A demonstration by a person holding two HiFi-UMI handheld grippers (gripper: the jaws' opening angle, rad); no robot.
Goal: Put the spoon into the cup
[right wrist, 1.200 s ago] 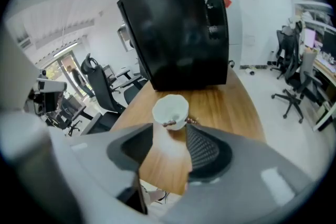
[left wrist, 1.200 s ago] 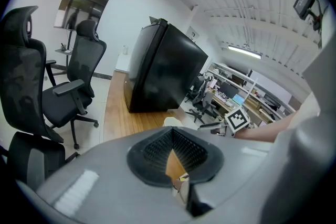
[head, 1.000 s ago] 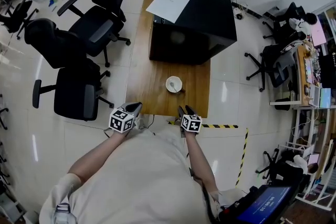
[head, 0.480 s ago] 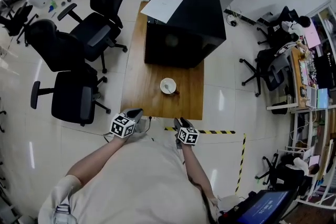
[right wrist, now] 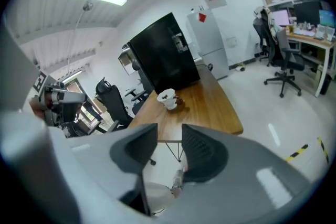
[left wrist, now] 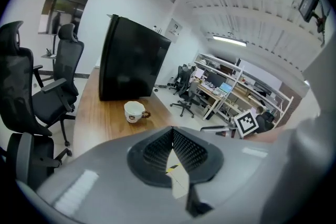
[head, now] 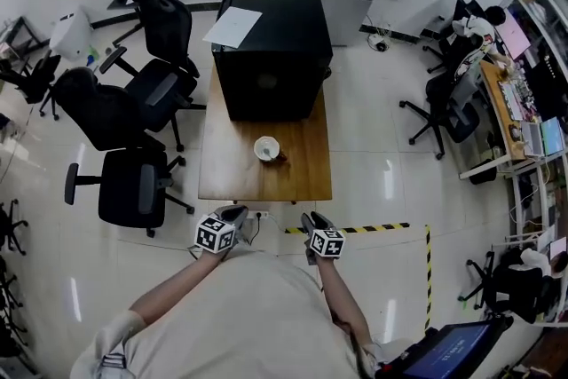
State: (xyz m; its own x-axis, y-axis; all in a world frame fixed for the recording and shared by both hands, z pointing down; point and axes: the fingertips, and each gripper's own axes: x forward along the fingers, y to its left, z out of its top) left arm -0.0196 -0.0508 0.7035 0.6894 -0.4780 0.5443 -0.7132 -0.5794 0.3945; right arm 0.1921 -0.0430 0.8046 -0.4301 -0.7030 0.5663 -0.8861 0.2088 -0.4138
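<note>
The white cup (head: pixel 266 148) stands upright near the middle of the bare front half of the wooden table (head: pixel 226 177), its brown handle turned toward the table's right edge; whether the spoon lies inside it is too small to tell in any view. Behind the cup, filling the far half of the table, sits a large black cabinet (head: pixel 271 58) with a sheet of paper (head: pixel 232 27) on its top. Both grippers are held off the table, over the floor just short of its near edge and well apart from the cup. The left gripper (head: pixel 235 212) has its jaws drawn together, tips meeting, with nothing between them. The right gripper (head: pixel 308 219) shows a clear gap between its jaws; they have just been closing, and nothing stands between them. Black office chairs (head: pixel 133 182) cluster at the table's left side, and a strip of yellow-and-black tape (head: pixel 373 228) runs along the glossy floor to the right of the right gripper.
</note>
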